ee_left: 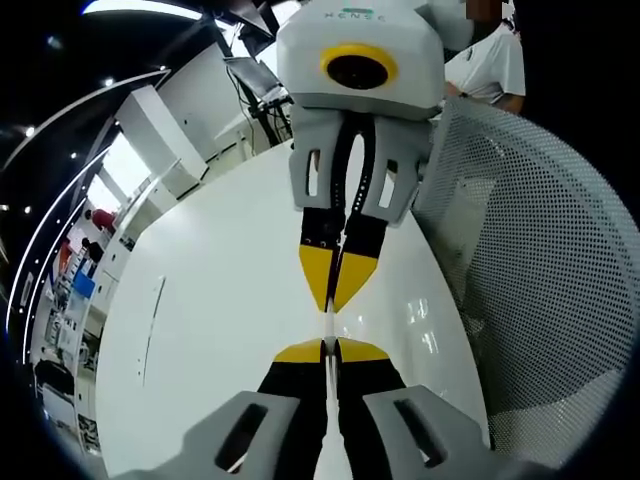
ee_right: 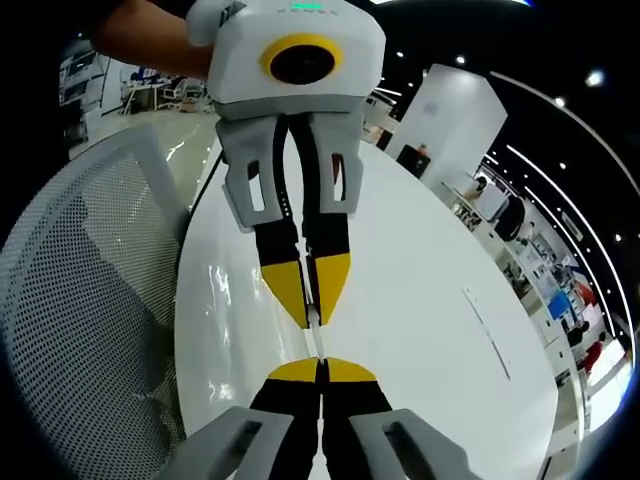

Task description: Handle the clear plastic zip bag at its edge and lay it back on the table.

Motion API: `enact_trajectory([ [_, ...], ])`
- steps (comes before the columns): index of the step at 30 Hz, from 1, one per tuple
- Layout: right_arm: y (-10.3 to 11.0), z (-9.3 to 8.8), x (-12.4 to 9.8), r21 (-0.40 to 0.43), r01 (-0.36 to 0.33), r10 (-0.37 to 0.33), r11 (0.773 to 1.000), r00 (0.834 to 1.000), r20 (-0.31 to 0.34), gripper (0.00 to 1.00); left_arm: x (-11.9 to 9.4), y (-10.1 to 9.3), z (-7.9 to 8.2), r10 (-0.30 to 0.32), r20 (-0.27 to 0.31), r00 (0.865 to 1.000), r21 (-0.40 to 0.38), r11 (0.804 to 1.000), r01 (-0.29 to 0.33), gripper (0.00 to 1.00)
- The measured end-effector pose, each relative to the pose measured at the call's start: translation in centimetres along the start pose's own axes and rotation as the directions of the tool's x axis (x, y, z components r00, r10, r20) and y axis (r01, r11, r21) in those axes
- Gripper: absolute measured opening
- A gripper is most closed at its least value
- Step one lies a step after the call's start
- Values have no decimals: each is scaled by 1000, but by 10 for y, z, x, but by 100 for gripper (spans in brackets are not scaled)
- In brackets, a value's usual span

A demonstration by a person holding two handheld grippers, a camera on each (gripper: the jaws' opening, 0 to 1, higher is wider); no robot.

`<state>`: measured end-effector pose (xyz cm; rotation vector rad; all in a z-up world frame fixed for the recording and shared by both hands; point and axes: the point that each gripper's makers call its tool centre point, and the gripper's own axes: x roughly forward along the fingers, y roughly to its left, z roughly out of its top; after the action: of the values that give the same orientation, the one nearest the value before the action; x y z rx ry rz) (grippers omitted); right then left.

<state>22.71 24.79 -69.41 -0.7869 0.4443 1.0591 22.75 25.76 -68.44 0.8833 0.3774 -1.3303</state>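
My two grippers meet tip to tip above the white table (ee_left: 220,300). In the left gripper view, my left gripper (ee_left: 330,347) rises from below, jaws shut. The right gripper (ee_left: 333,300) comes down from the top, also shut. Between the yellow tips runs a thin clear sliver, the zip bag (ee_left: 329,325) seen edge-on; both grippers pinch it. The right gripper view shows the same meeting: my right gripper (ee_right: 320,362) below, the left gripper (ee_right: 313,315) above, and the bag's edge (ee_right: 317,342) between them. The rest of the bag is too thin and clear to make out.
A grey mesh office chair (ee_left: 540,270) stands right against the table's edge, also seen as the chair (ee_right: 90,290). A thin seam line (ee_left: 152,325) marks the tabletop. A person in a white shirt (ee_left: 490,65) stands beyond the table. Desks and shelves fill the room behind.
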Motion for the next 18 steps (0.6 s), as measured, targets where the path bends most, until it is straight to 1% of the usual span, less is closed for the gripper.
enact_trajectory([
  [18,0,3,1,-7,5,-5,1000,1000,6,0,-5,2,-3,10,0,1000,-7,1000,-10,0],
])
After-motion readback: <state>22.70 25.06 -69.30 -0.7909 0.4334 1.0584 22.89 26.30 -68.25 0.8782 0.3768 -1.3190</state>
